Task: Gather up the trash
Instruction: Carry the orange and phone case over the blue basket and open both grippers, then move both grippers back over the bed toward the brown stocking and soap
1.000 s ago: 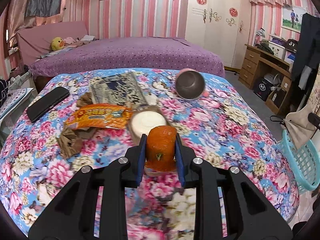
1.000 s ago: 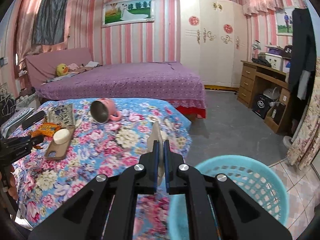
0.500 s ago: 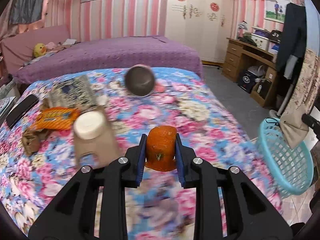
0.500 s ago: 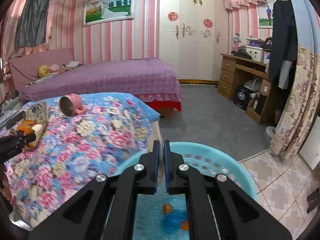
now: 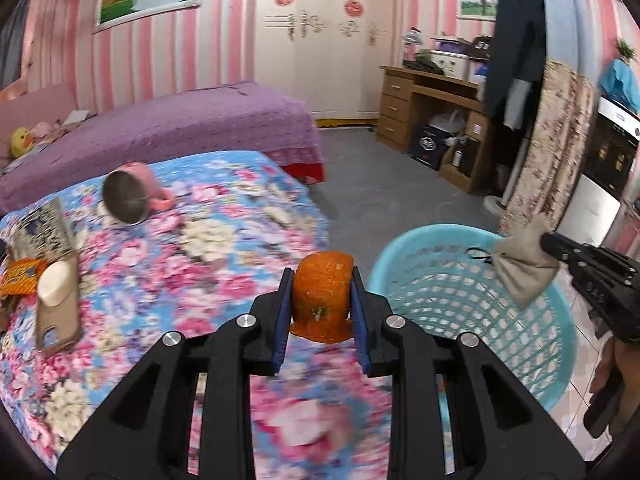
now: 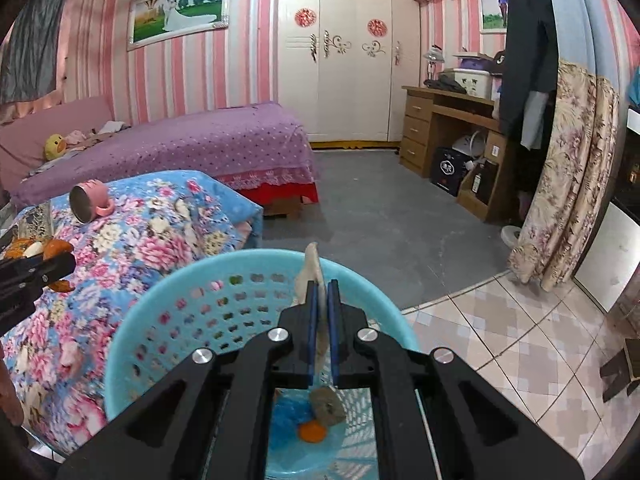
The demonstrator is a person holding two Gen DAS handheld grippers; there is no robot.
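Observation:
My left gripper (image 5: 320,300) is shut on an orange peel (image 5: 322,294) and holds it above the floral bedspread (image 5: 208,248), close to the left rim of the blue basket (image 5: 532,340). My right gripper (image 6: 322,300) is shut on a beige paper scrap (image 6: 310,270) and holds it over the blue basket (image 6: 168,304); the scrap also shows in the left wrist view (image 5: 520,264). Blue wrapping, a grey lump and an orange piece (image 6: 312,432) lie in the basket's bottom.
On the bedspread lie a tipped pink mug (image 5: 128,196), a brown card with a white round lid (image 5: 56,284), an orange wrapper (image 5: 20,280) and a printed packet (image 5: 40,228). A purple bed (image 6: 180,148), a wooden desk (image 6: 448,132) and a floral curtain (image 6: 568,172) stand around.
Both grippers swung right toward the basket. The left one carried the peel from the middle of the bedspread to beside the basket rim. The right one moved over the basket with the scrap.

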